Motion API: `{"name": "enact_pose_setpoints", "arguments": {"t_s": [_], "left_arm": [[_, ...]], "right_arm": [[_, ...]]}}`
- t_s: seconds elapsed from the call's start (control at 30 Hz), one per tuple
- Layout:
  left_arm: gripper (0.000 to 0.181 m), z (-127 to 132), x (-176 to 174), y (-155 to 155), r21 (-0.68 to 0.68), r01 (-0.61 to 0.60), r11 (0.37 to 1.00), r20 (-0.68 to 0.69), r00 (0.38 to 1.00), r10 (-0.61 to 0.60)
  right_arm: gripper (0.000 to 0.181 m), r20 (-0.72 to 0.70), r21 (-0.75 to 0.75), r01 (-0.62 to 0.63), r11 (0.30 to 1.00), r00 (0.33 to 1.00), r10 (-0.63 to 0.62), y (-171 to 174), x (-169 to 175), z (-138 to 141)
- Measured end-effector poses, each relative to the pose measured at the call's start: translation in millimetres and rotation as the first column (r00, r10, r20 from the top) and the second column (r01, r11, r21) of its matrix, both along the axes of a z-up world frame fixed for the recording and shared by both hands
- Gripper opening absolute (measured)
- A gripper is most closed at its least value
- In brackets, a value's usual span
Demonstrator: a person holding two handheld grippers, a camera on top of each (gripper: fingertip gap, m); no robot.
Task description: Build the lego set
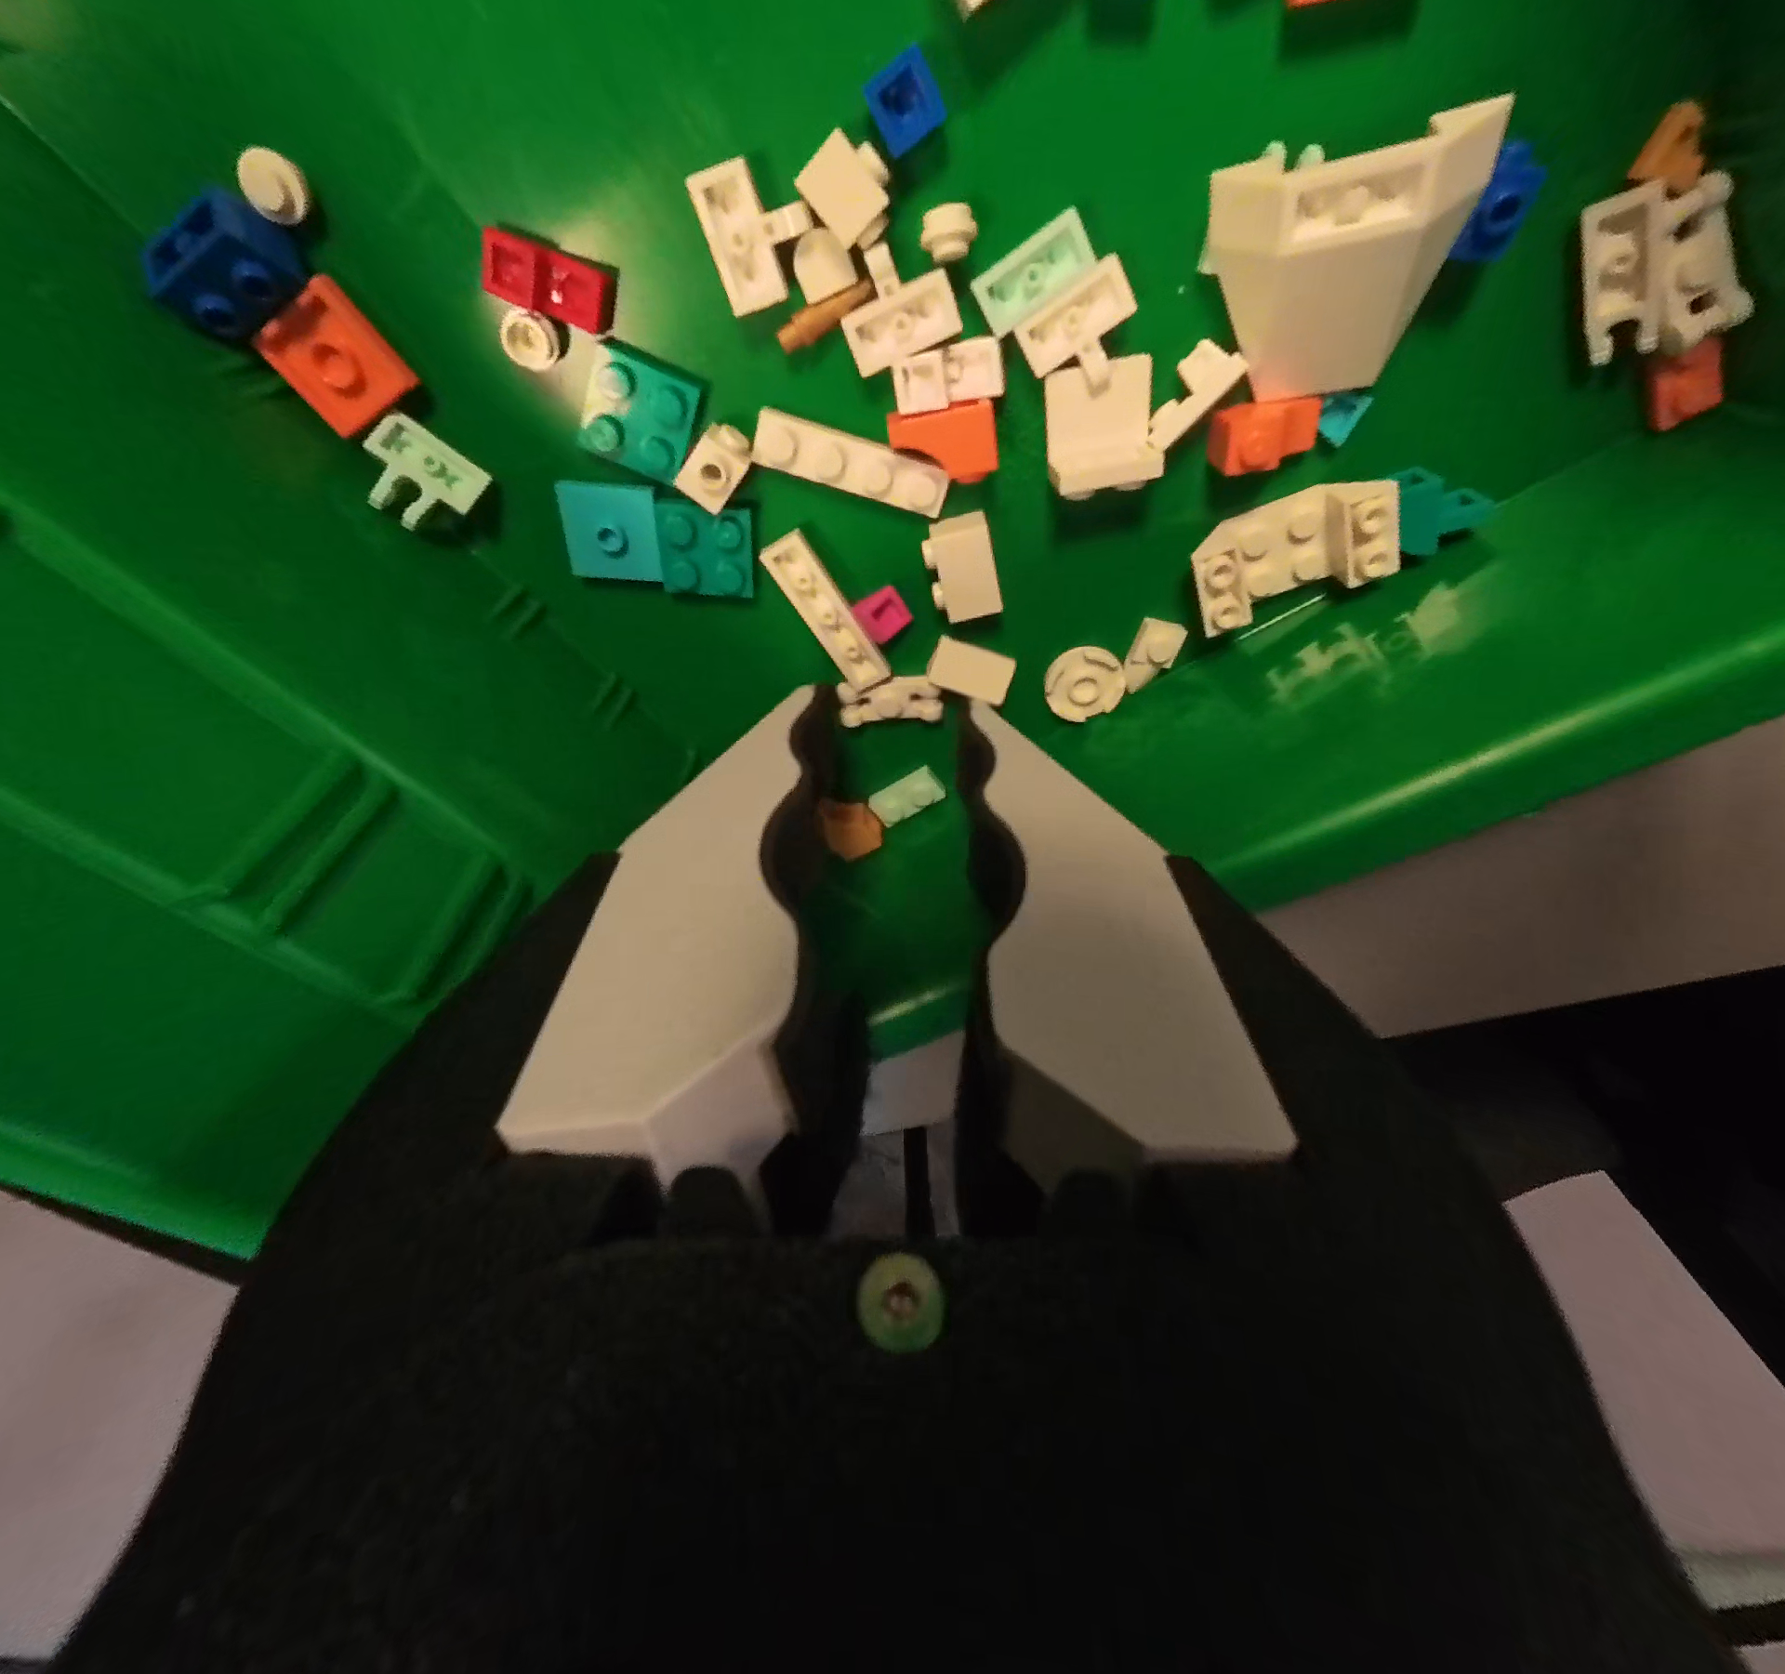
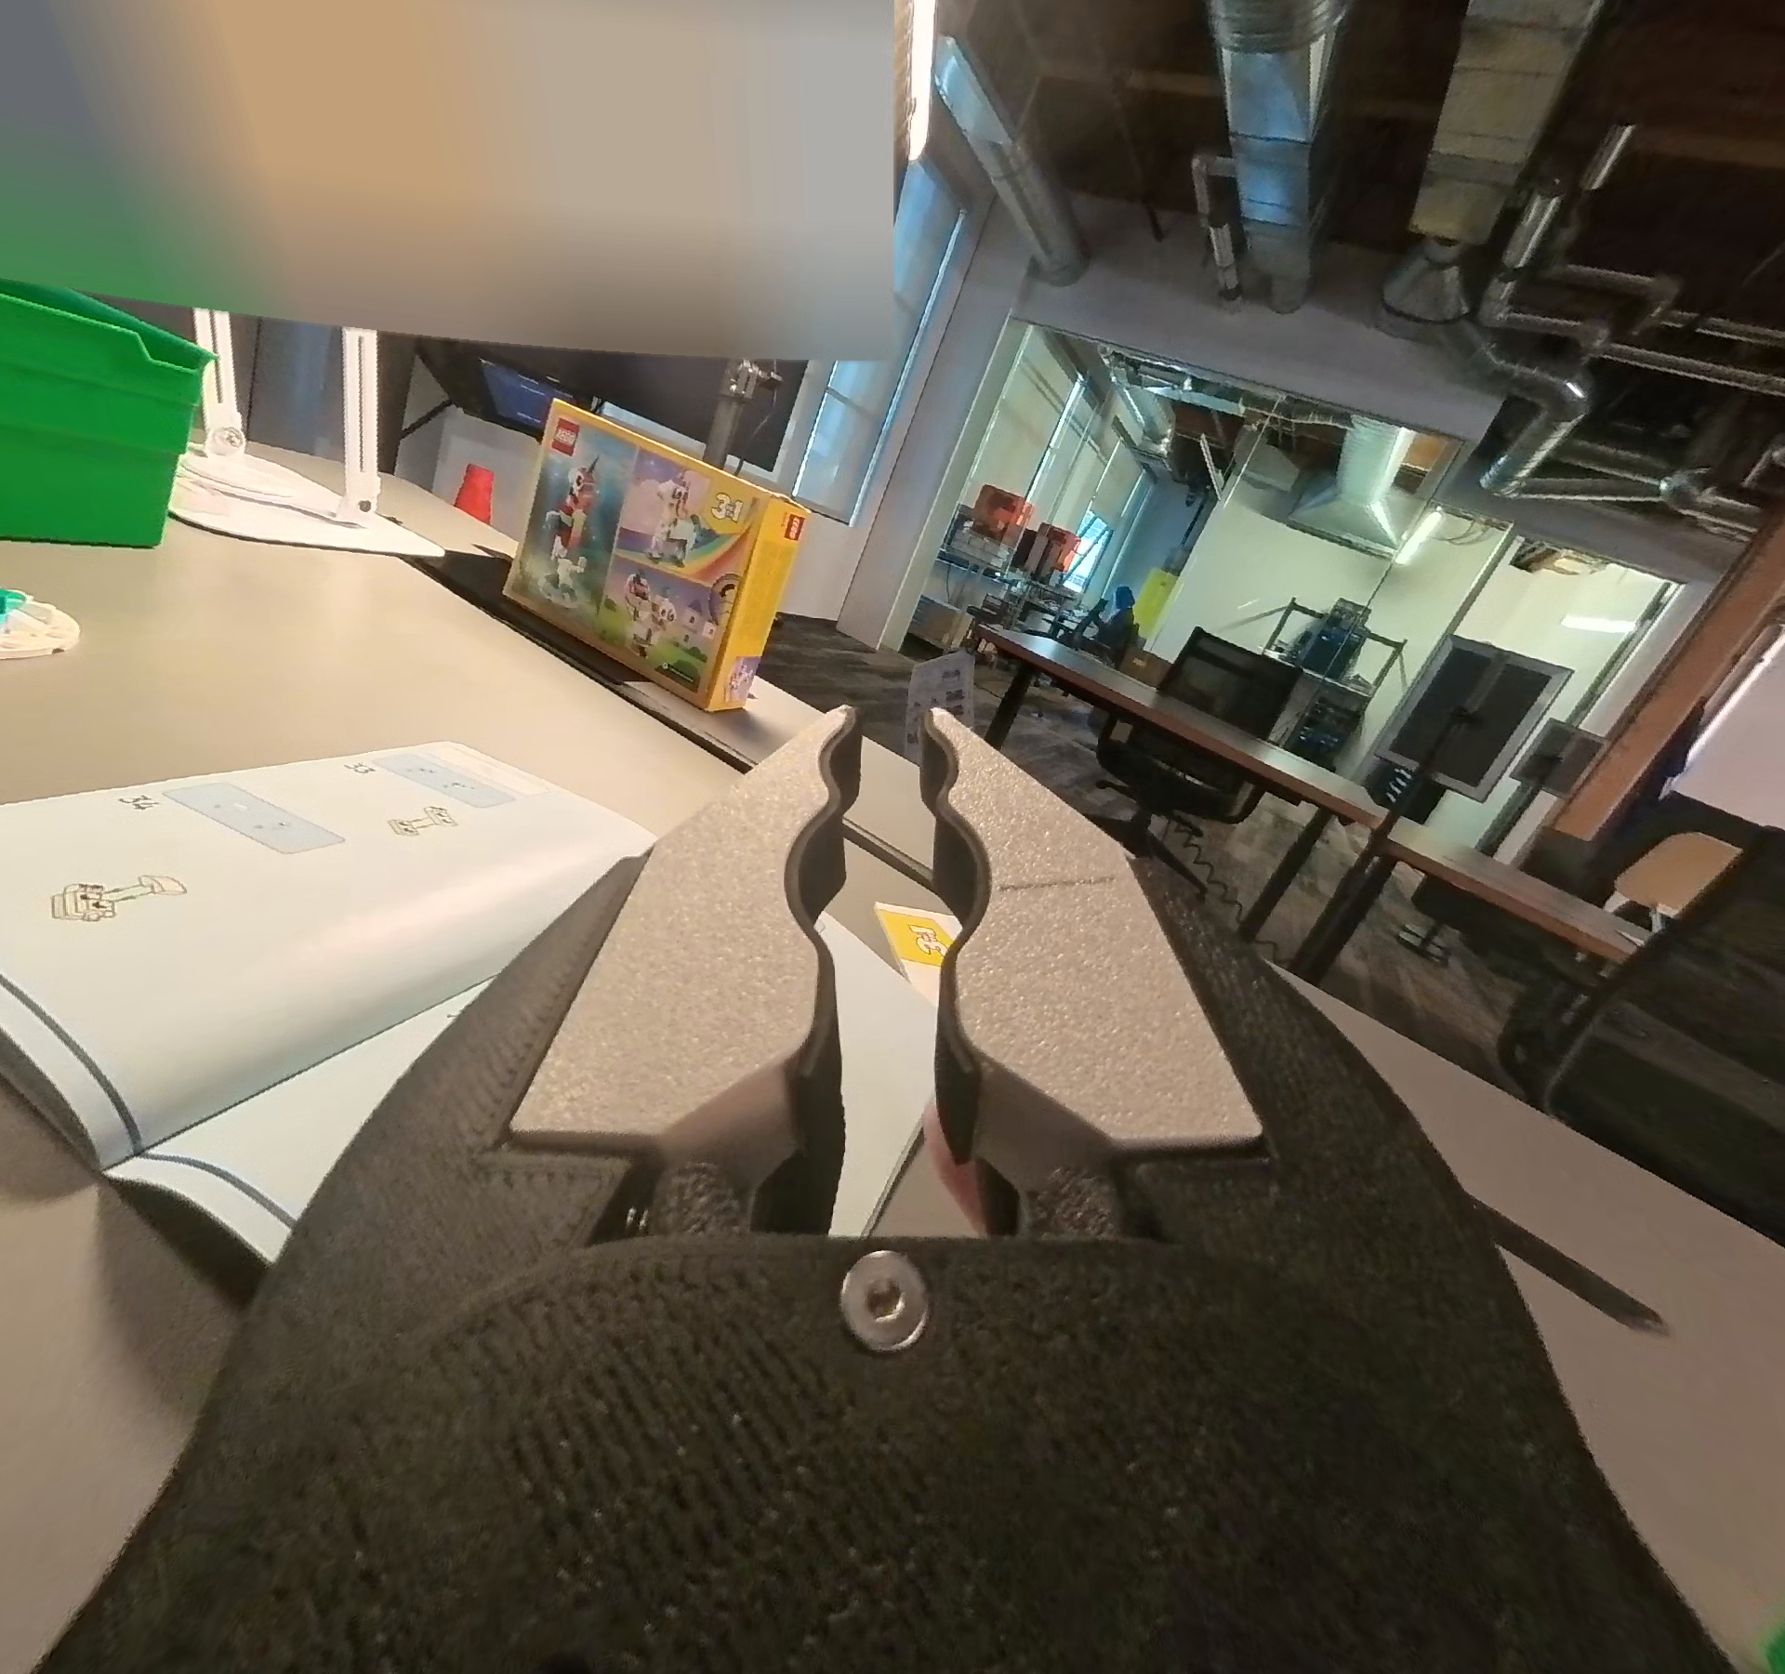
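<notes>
My left gripper (image 1: 889, 710) hangs open over a green bin (image 1: 290, 759) of loose lego pieces. A small white piece (image 1: 889, 701) lies between its fingertips; I cannot tell if they touch it. A pale green plate (image 1: 908, 792) and a tan piece (image 1: 850, 831) show on the bin floor in the gap between the fingers. Beyond lie a pink piece (image 1: 884, 609), a white four-stud plate (image 1: 845, 459), teal plates (image 1: 642, 411) and a large white sloped piece (image 1: 1343, 247). My right gripper (image 2: 889, 730) is empty with a narrow gap, above the open instruction booklet (image 2: 241, 903).
In the right wrist view the green bin (image 2: 87, 430) stands at the far left of the grey table, a white round build (image 2: 34, 628) in front of it. A yellow lego box (image 2: 657, 565) stands at the table's far edge, beside a white lamp base (image 2: 290, 507). My hands' fingertips stand some 55 centimetres from each other.
</notes>
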State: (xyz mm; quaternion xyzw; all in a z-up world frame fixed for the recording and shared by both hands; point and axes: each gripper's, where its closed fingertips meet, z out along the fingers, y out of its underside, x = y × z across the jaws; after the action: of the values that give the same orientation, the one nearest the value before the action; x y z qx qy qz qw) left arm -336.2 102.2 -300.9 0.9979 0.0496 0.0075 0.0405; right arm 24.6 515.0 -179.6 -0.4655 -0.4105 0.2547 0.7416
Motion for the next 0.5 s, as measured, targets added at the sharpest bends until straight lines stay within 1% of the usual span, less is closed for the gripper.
{"name": "enact_pose_setpoints", "arguments": {"t_s": [0.03,0.2,0.27,0.37,0.43,0.5], "left_arm": [[0.020,-0.1,-1.3,-0.2,0.000,0.001,1.000,-0.005,1.000,-0.001],[0.019,0.7,-2.1,-3.1,-0.002,0.035,0.999,-0.004,0.999,-0.035],[0.019,6.4,-5.0,-0.1,0.029,0.065,0.997,-0.049,0.997,-0.063],[0.019,31.5,-1.2,14.2,0.132,0.102,0.986,-0.127,0.988,-0.086],[0.018,58.1,3.3,25.6,0.183,0.148,0.972,-0.229,0.968,-0.104],[0.018,88.6,15.9,43.9,0.238,0.230,0.944,-0.337,0.931,-0.142]], "right_arm": [[0.009,0.001,0.001,-0.001,1.000,1.000,0.001,-0.1,-0.1,0.0],[0.009,0.001,0.000,0.000,1.000,1.000,0.000,0.1,-0.2,0.0],[0.009,-0.004,-0.002,-0.001,1.000,1.000,0.001,0.4,0.1,0.4],[0.009,-0.013,-0.002,-0.004,1.000,1.000,0.004,0.5,0.7,1.4],[0.009,0.002,0.011,-0.012,1.000,1.000,0.012,-1.9,-1.8,0.2],[0.009,0.024,0.028,-0.028,0.999,0.999,0.028,-6.0,-6.1,-1.7]]}}
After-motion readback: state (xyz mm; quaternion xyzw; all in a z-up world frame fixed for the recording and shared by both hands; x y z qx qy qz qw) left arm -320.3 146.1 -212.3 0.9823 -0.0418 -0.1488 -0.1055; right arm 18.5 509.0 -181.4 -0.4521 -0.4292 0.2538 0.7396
